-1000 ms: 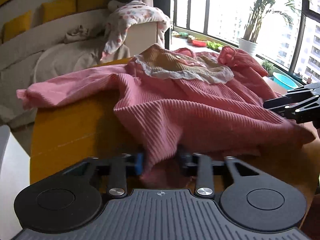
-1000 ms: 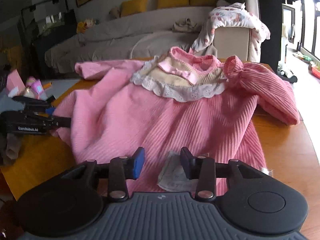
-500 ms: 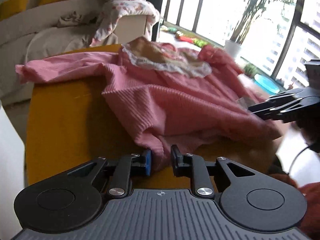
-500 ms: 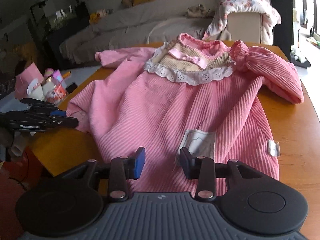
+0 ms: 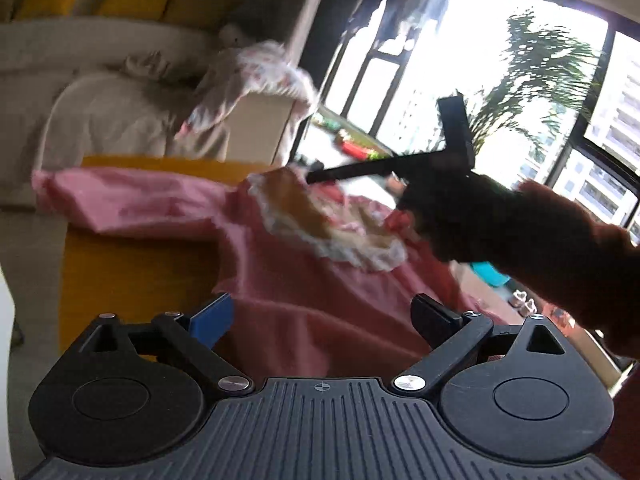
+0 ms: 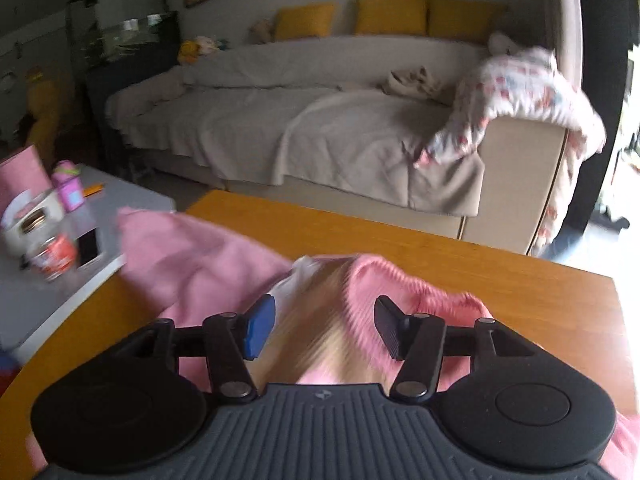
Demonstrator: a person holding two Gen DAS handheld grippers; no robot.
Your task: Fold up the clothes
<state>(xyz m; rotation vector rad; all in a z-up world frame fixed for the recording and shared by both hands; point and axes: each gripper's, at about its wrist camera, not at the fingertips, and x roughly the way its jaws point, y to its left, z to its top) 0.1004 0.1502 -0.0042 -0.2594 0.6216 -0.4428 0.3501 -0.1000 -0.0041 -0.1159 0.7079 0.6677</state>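
A pink ribbed child's dress (image 5: 312,280) with a beige lace-edged bib (image 5: 316,220) lies spread on the yellow wooden table (image 5: 132,272). My left gripper (image 5: 322,320) is open and empty just above the dress's lower part. My right gripper (image 6: 325,330) is open and empty, hovering over the dress's collar and bib (image 6: 320,312). The right gripper (image 5: 384,168) and the hand holding it also show in the left wrist view, above the bib. One sleeve (image 6: 188,252) stretches to the left. Both views are motion-blurred.
A grey sofa (image 6: 320,120) with yellow cushions stands behind the table; a patterned garment (image 6: 520,92) hangs on its armrest. A low white side table (image 6: 60,248) with a phone, cans and boxes is at the left. Large windows (image 5: 520,80) are on the right.
My left gripper has let go of the hem and opened wide. My right gripper has moved forward from the hem up over the collar and opened wider.
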